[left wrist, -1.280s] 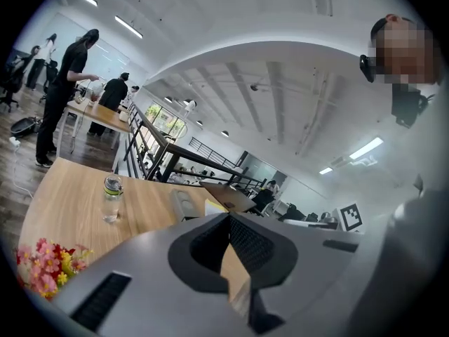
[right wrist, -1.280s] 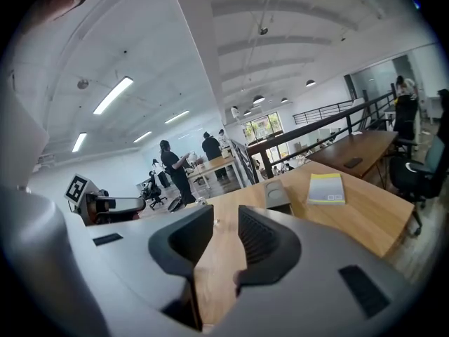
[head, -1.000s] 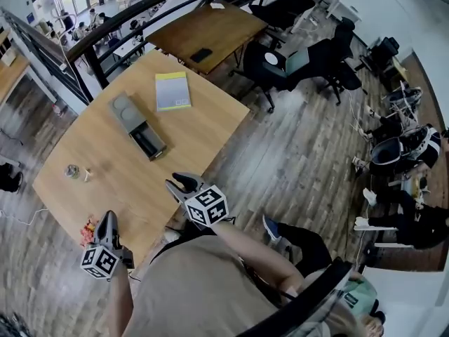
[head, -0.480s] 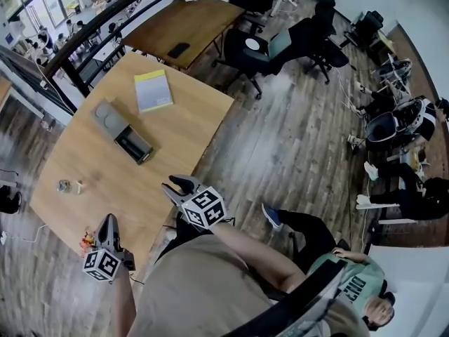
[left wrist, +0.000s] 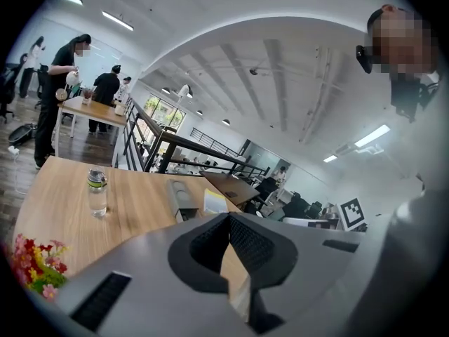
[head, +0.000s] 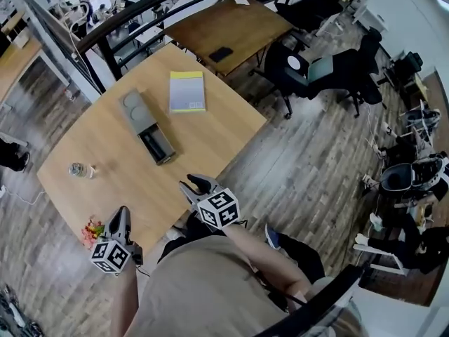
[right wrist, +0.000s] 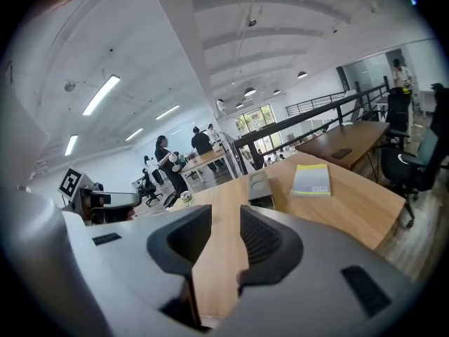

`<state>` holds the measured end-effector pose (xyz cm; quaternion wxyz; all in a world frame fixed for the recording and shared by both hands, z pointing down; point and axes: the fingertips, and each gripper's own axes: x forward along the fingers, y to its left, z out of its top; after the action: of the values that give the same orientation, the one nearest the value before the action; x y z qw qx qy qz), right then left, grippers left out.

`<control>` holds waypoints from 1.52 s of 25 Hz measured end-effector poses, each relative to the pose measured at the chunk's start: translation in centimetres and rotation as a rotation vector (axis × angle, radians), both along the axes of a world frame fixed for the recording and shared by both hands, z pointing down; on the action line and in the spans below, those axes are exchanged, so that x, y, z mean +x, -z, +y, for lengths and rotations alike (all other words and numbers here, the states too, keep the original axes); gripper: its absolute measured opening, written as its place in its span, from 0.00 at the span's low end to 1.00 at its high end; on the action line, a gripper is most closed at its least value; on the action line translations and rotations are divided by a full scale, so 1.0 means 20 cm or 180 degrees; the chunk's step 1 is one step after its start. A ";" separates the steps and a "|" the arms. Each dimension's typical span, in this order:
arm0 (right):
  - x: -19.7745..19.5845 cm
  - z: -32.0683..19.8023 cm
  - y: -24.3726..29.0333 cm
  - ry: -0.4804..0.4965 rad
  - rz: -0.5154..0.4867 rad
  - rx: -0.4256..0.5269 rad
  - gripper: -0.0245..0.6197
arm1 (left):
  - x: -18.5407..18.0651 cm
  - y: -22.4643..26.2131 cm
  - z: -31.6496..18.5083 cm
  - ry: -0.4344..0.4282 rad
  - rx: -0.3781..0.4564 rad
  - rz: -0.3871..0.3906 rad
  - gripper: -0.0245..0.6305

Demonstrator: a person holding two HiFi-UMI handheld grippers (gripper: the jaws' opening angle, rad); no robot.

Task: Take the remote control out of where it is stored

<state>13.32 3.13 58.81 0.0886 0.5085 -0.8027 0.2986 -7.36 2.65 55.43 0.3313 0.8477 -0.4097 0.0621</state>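
A grey storage box (head: 138,115) lies on the wooden table (head: 210,128), its drawer pulled out toward me. A black remote control (head: 159,147) lies in that drawer. Both grippers hang at the table's near edge, well short of the box. My left gripper (head: 121,217) is at the near left corner, shut and holding nothing. My right gripper (head: 197,185) hovers over the near edge, its jaws a little apart with nothing between them. The box (right wrist: 260,185) shows ahead in the right gripper view, and the box (left wrist: 182,196) also lies beyond the left gripper (left wrist: 229,220).
A yellow-topped booklet (head: 187,91) lies beyond the box. A small bottle (head: 77,169) stands at the table's left, and a bunch of flowers (head: 91,232) sits by my left gripper. Office chairs (head: 309,69) and a second table (head: 235,27) stand to the right and behind.
The head view has shifted, so the table sits slightly differently in frame. Both grippers stay at the near edge. Nothing has been taken hold of.
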 end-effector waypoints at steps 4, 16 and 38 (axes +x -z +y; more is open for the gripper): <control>0.02 -0.12 -0.07 0.0162 0.0056 -0.0112 0.23 | 0.02 -0.03 -0.06 0.0137 -0.0044 -0.0014 0.04; -0.04 -0.55 -0.35 0.0737 0.0213 -0.0371 0.25 | 0.00 -0.11 -0.22 0.0681 -0.0091 -0.0182 0.04; -0.27 -1.01 -1.22 0.1549 0.1254 -0.1200 0.33 | -0.12 -0.20 -0.28 0.1414 -0.0220 -0.0296 0.04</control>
<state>7.88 -17.00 83.14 0.4022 0.3252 -0.7986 0.3079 -9.80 -2.86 59.52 0.3464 0.7211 -0.5987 0.0406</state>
